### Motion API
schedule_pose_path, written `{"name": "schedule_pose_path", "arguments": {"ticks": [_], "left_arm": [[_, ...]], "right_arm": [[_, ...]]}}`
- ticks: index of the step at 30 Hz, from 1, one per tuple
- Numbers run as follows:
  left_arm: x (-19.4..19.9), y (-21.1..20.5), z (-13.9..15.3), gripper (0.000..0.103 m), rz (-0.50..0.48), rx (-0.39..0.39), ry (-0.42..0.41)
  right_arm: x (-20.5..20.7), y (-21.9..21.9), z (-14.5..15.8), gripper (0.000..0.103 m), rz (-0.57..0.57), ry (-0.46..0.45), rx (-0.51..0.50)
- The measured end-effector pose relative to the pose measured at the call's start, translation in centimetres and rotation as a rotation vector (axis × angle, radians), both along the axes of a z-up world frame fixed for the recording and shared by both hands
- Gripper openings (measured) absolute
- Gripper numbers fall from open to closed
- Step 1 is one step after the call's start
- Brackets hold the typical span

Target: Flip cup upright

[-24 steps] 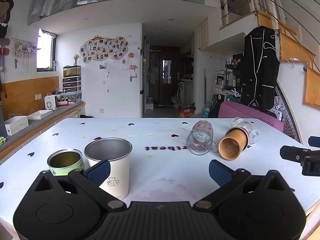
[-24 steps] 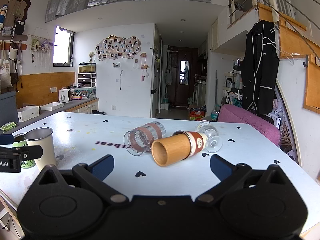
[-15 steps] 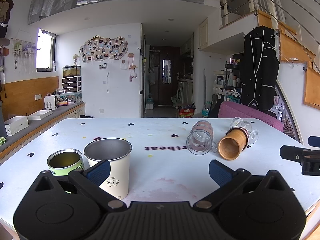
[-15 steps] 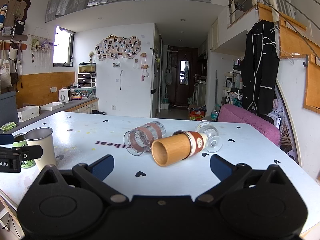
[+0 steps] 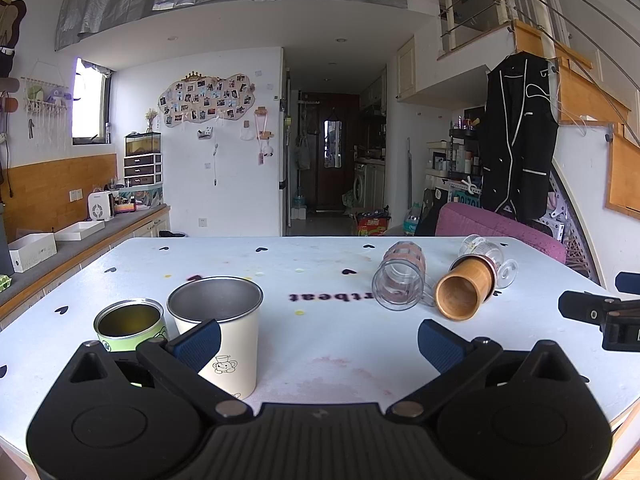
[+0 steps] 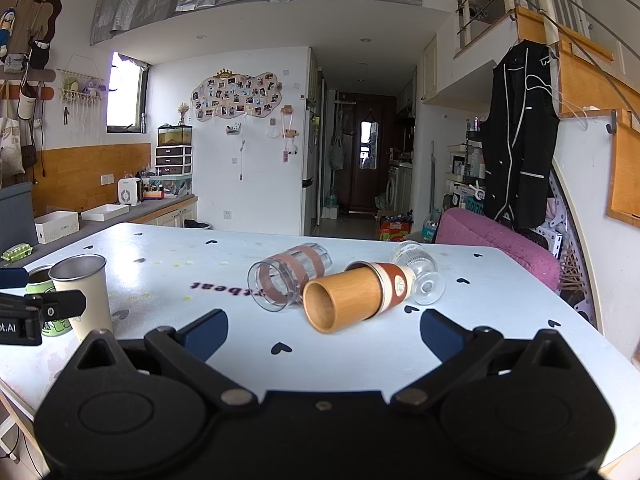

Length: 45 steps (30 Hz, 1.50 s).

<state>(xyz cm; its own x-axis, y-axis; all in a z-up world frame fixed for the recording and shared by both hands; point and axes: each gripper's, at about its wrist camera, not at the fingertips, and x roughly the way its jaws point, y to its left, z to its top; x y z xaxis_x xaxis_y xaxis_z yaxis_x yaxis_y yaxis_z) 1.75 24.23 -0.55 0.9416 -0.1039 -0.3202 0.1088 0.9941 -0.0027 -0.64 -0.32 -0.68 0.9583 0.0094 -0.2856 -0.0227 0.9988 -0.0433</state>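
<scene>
White worktop (image 6: 224, 344) with black hearts fills the lower frame. At centre the bamboo cup (image 6: 347, 295) lies on its side, touching a toppled banded glass (image 6: 289, 276) at its left and a stemmed glass (image 6: 421, 276) behind. Right hand-held gripper (image 6: 323, 336) and left hand-held gripper (image 5: 319, 344) both gape, released; a steel cup (image 5: 218, 332) stands lower left.

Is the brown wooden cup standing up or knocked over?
Knocked over. The wooden cup lies on its side on the table, its open mouth facing the camera.
</scene>
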Motion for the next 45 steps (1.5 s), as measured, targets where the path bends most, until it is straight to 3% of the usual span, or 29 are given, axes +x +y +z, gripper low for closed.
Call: {"name": "schedule_pose_path", "arguments": {"ticks": [15,22,26,34,39,45], "left_arm": [[0.0,-0.5,-0.1,0.103,-0.004,0.003,-0.003],[1.2,-2.0,1.5,0.103,-0.097,-0.022,-0.018],[4.6,-2.9,1.8,0.103,-0.125,-0.003,0.007],[11.7,-5.8,3.3,0.103,-0.226,-0.067,0.078],[17.0,-8.2,3.8,0.102,-0.225,-0.077,0.115],[22.9,-10.8,2.9,0.092,-0.252,-0.062,0.208]], "right_arm": [[0.2,0.1,0.1,0.103,-0.001,0.001,0.002],[0.7,0.4,0.3,0.103,-0.002,0.001,0.005],[0.7,0.5,0.2,0.103,0.0,0.0,0.011],[0.8,0.0,-0.6,0.103,-0.008,0.007,0.025],[0.8,-0.8,-1.1,0.103,-0.013,0.017,0.042],[0.7,-2.2,-1.7,0.103,-0.032,0.033,0.057]]}}
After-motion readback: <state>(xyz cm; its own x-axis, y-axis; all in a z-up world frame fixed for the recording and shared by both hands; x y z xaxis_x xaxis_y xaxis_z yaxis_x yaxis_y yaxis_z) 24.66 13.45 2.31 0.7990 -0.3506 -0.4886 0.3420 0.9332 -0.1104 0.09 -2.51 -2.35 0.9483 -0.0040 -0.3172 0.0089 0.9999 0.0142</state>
